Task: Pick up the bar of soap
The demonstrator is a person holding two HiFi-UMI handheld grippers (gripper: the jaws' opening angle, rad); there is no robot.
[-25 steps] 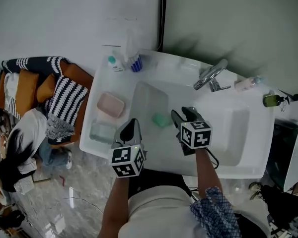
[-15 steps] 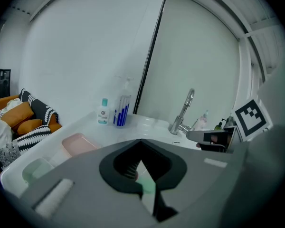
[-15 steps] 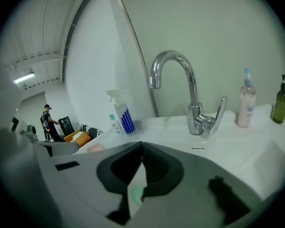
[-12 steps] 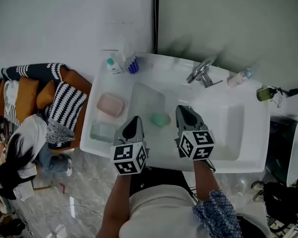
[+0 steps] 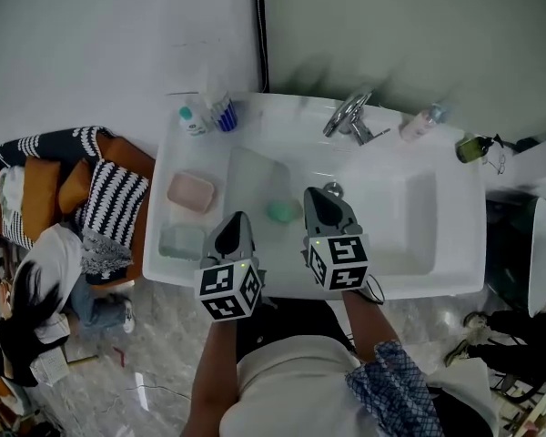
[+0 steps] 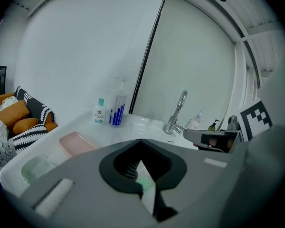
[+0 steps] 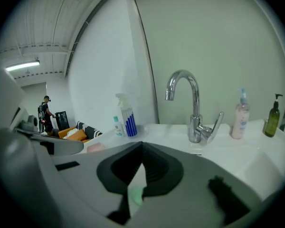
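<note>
A pale green bar of soap point(image 5: 282, 211) lies in the white sink point(image 5: 391, 235), on the sloped left part of the basin. My left gripper point(image 5: 236, 220) hovers just left of it and my right gripper point(image 5: 321, 195) just right of it; neither touches it. Both grippers are shut with nothing held. In the left gripper view the soap point(image 6: 145, 186) shows as a green patch through the slit below the closed left gripper point(image 6: 141, 141). The right gripper view has the same green soap point(image 7: 135, 194) under the closed right gripper point(image 7: 142, 144).
A faucet point(image 5: 348, 116) stands at the sink's back, with a pink bottle point(image 5: 417, 122) and a green bottle point(image 5: 473, 147) to its right. Small bottles point(image 5: 193, 119) stand at the back left. A pink dish point(image 5: 192, 192) and a clear dish point(image 5: 181, 241) sit on the left ledge. Striped cushions point(image 5: 109, 208) lie on the left.
The right gripper's jaws, open a second ago, have closed with nothing between them. The head view has shifted, so the sink sits further left in the picture.
</note>
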